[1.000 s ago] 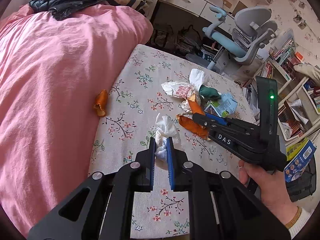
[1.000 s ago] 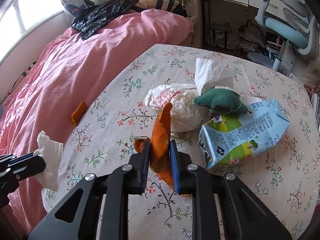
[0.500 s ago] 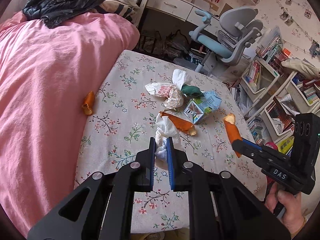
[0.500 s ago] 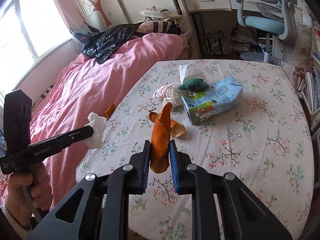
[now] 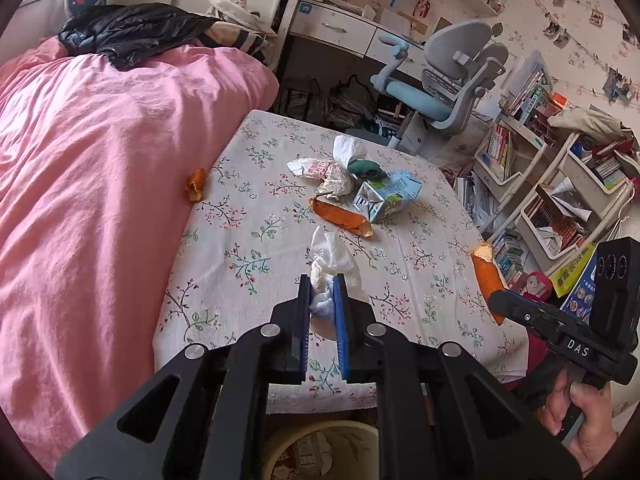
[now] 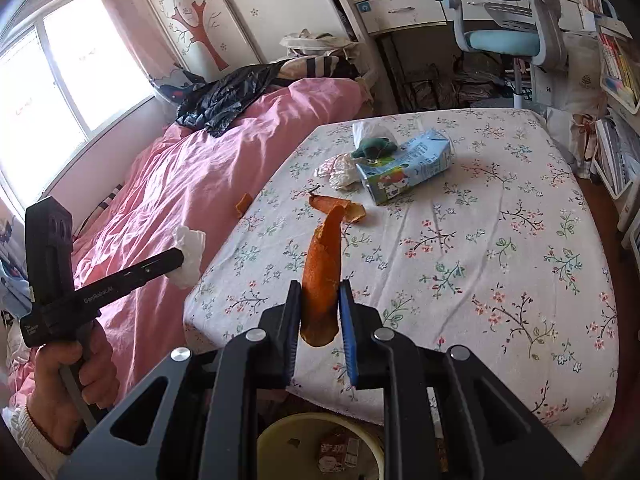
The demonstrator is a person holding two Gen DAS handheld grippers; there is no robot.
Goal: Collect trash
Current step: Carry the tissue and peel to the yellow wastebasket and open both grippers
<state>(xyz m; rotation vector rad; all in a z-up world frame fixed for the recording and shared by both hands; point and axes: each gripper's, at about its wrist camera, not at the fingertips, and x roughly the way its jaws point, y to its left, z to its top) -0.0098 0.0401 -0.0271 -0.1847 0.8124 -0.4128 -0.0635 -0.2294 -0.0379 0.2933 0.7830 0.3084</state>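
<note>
My left gripper (image 5: 322, 286) is shut on a crumpled white tissue (image 5: 330, 256), held above the near edge of the floral table (image 5: 256, 264). It also shows in the right wrist view (image 6: 188, 248). My right gripper (image 6: 320, 292) is shut on a long orange peel (image 6: 324, 264), seen too in the left wrist view (image 5: 486, 272). A round yellowish bin (image 6: 372, 436) with some trash sits below both grippers (image 5: 360, 440). On the table lie another orange peel (image 5: 340, 216), a blue milk carton (image 5: 386, 196), crumpled wrappers (image 5: 320, 170), a green wad (image 5: 362, 166) and a small peel (image 5: 196, 184).
A bed with a pink duvet (image 5: 100, 180) lies left of the table, a black jacket (image 5: 132, 32) on it. A grey-blue desk chair (image 5: 444, 84) and a desk stand behind. Bookshelves (image 5: 560, 192) fill the right side.
Both grippers have pulled back from the trash pile towards the near table edge, each carrying its piece. The bin below has come into view.
</note>
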